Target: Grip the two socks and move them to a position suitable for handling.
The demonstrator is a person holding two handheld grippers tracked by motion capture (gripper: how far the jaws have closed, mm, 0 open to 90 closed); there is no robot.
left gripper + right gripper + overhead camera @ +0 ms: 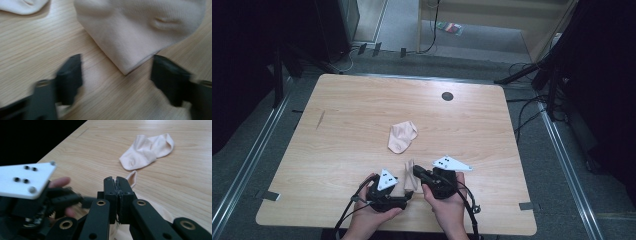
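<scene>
High view: two plain socks point(402, 136), no writing legible.

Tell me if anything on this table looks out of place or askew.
Nothing is damaged or spilled. The two pale pink socks lie apart: one crumpled mid-table, the other between the left gripper and right gripper.

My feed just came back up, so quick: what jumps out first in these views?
A pale pink sock lies loose near the middle of the wooden table. At the near edge, a second sock sits between the two grippers: the left gripper is open with the sock's corner between its fingers, and the right gripper is shut just above the cloth.
</scene>
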